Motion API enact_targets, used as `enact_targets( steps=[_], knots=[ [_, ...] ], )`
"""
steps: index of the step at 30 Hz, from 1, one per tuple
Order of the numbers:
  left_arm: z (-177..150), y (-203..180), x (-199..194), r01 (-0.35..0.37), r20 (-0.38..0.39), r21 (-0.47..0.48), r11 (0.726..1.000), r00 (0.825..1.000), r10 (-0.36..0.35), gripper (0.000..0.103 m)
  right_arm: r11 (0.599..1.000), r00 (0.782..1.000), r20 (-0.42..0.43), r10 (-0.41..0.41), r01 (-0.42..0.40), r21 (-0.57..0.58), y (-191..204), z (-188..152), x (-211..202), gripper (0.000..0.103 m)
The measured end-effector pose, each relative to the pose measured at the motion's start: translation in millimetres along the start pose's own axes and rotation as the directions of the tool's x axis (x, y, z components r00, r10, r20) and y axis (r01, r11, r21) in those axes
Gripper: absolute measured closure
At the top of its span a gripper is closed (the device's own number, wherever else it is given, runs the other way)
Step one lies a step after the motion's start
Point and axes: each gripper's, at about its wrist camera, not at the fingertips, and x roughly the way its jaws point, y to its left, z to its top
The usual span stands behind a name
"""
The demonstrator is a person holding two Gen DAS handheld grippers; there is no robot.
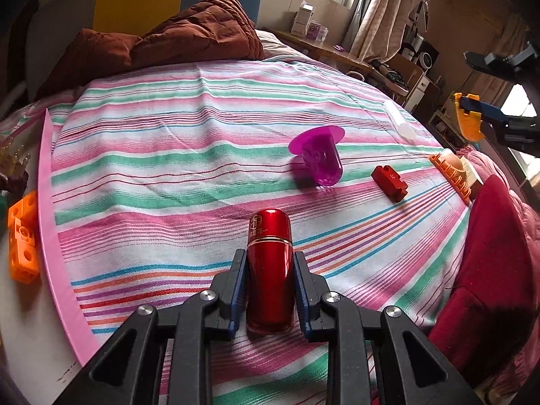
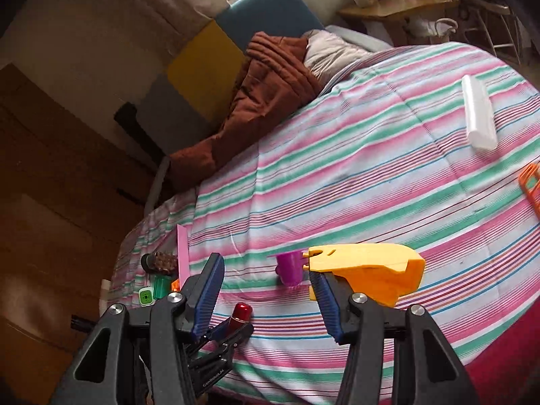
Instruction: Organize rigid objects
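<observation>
My left gripper is shut on a shiny red bottle with a gold band, its cap pointing away from me over the striped bedspread. The right wrist view shows the same bottle at lower left. A purple cup lies on its side ahead, a red block to its right. My right gripper hangs above the bed with its jaws apart and nothing in the gap. A yellow-orange plastic piece sits at the outer side of its right fingertip; how it is attached I cannot tell.
A pink tray at the bed's left edge holds orange blocks. An orange basket and a white tube lie at the right. A brown quilt covers the head of the bed. A red cushion lies near right.
</observation>
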Motion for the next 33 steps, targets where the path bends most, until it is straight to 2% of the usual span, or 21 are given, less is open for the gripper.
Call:
enact_targets(
  steps=[5,9,14,21,27,33],
  knots=[
    [0.0,2.1,-0.3,0.013,-0.002,0.001,1.000,1.000,-0.013,0.077,0.995,0.995,0.049,-0.082,0.080,0.054,-18.9,11.6,-26.7,0.049],
    [0.8,5.5,0.3,0.038,-0.005,-0.008,0.999,0.999,-0.039,0.077,0.993,0.994,0.001,-0.110,0.110,0.048,-28.5,13.4,-26.4,0.049],
    [2.3,7.4,0.6,0.054,-0.009,-0.002,0.999,0.998,-0.054,0.077,0.996,0.994,-0.069,-0.089,0.089,0.009,-26.0,15.3,-13.3,0.049],
    [5.5,11.7,0.5,0.080,-0.014,-0.023,0.997,0.997,-0.080,0.077,0.996,0.972,-0.218,-0.090,0.086,-0.025,-15.1,9.8,51.9,0.049],
    [4.5,15.7,-5.7,0.094,-0.018,-0.067,0.993,0.995,-0.095,0.077,0.991,0.932,-0.337,-0.131,0.110,-0.082,4.0,-6.1,113.8,0.049],
    [1.4,12.9,-16.0,0.083,-0.007,-0.069,0.994,0.996,-0.084,0.077,0.979,0.919,-0.343,-0.192,0.155,-0.132,15.3,-8.8,144.5,0.049]
  ],
)
